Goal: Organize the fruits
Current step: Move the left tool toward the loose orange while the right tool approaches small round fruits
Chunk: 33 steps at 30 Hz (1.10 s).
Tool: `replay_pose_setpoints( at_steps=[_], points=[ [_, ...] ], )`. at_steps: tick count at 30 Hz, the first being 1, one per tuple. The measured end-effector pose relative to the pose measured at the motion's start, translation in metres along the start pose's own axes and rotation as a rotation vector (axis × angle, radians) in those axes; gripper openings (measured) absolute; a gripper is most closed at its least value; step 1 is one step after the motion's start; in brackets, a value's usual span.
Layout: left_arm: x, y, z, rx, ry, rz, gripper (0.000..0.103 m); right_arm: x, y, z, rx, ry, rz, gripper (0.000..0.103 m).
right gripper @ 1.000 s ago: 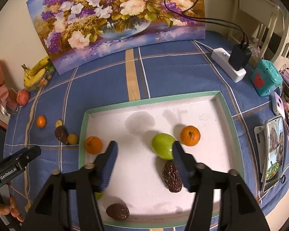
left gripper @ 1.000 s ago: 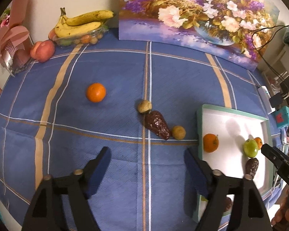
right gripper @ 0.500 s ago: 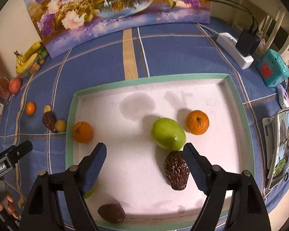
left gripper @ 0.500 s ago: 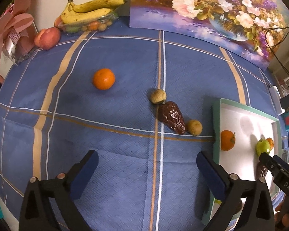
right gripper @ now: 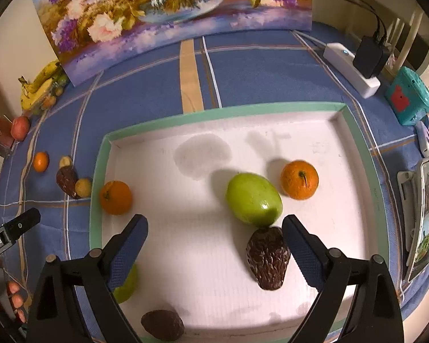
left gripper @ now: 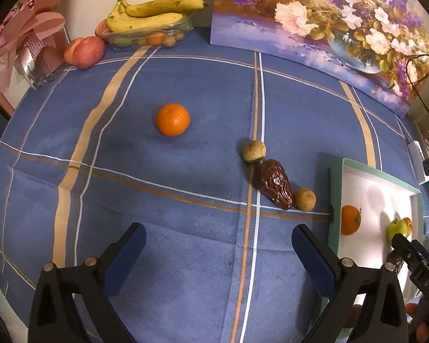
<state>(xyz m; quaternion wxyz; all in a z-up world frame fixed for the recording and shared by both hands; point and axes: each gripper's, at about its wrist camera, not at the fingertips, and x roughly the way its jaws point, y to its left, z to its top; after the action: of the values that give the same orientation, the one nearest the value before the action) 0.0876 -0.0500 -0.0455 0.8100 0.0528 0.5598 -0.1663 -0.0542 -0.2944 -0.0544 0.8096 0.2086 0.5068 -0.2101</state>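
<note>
The left tongs (left gripper: 217, 253) hang over the blue checked cloth (left gripper: 163, 211) of the surface, their blue pads wide apart and holding nothing. Ahead of them, four fruits lie loose on the cloth. An orange (left gripper: 172, 119) sits alone toward the far left. Right of it, a small tan fruit (left gripper: 253, 151) touches the far end of a dark brown wrinkled fruit (left gripper: 274, 184), and a second small tan fruit (left gripper: 305, 199) lies just beside the brown one's near end, close to the tray's left wall.

The right tongs (right gripper: 214, 245) hover above the white tray with a green rim (right gripper: 223, 110), also spread apart and empty. Inside the tray, an orange (right gripper: 115, 197) rests against the left wall. A green mango-like fruit (right gripper: 253, 199) lies near the middle, with another orange (right gripper: 299, 179) just to its right and a dark wrinkled fruit (right gripper: 268, 257) touching its near side, beside the right pad. A second dark fruit (right gripper: 162, 325) sits at the near edge, and a green fruit (right gripper: 126, 284) is partly hidden behind the left pad.

At the far left of the surface, bananas (left gripper: 154, 14) lie on a clear container, with a peach (left gripper: 84, 52) beside it. A flower painting (right gripper: 168, 8) leans against the far wall.
</note>
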Motion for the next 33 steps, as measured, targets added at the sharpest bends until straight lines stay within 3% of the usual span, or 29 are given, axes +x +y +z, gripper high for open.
replay_pose_setpoints(
  at_steps=[12, 16, 23, 33],
  points=[
    [-0.003, 0.009, 0.024, 0.012, -0.053, -0.006, 0.103, -0.014, 0.019, 0.007, -0.055, -0.144, 0.064, 0.095],
    [-0.004, 0.022, 0.033, -0.017, -0.080, -0.017, 0.103, -0.016, 0.032, 0.014, -0.061, -0.162, 0.061, 0.095],
    [-0.016, 0.051, 0.050, -0.061, -0.137, -0.033, 0.103, -0.016, 0.058, 0.025, -0.078, -0.157, 0.133, 0.095],
    [-0.042, 0.096, 0.073, -0.114, -0.226, -0.037, 0.103, -0.034, 0.108, 0.033, -0.183, -0.236, 0.180, 0.095]
  ],
)
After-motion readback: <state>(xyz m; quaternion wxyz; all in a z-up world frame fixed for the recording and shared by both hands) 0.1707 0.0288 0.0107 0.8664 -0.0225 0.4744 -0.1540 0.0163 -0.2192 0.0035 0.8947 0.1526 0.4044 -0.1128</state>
